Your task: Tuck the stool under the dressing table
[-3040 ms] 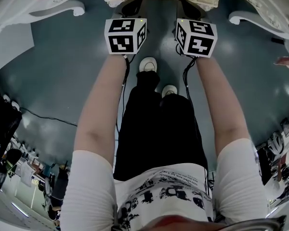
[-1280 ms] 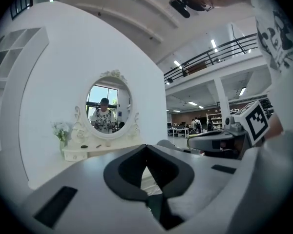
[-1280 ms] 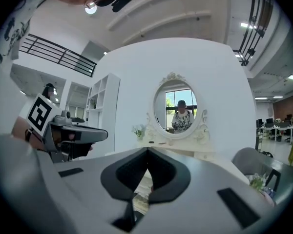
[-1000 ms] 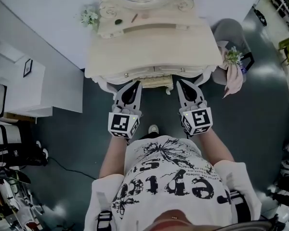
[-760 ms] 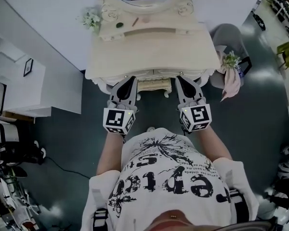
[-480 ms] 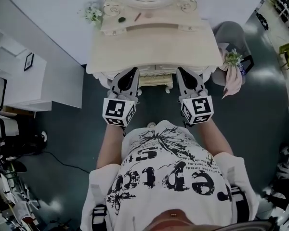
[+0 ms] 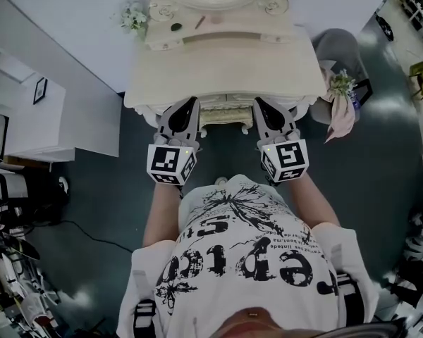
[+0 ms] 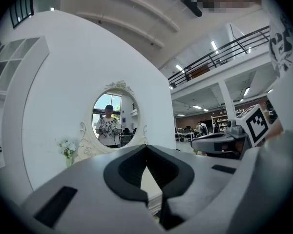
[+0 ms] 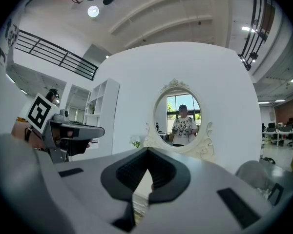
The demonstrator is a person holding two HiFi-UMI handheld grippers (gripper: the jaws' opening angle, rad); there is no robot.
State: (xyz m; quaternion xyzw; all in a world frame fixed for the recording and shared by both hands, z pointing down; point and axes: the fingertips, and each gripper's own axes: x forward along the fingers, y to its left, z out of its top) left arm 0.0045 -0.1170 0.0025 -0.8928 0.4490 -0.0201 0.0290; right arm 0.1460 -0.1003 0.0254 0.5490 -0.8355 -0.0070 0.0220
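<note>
Stool [image 7: 225, 118] now sits tucked beneath the dressing table [image 7: 225, 62], only its cream front edge showing at upper centre. Three seconds ago both grippers were low against it, so the task looks finished. Dark floor [image 7: 381, 167] spreads around, with a grey chair [image 7: 335, 44] at upper right. The left gripper [image 7: 189, 105] and right gripper [image 7: 261, 105] hover empty, jaws together.
</note>
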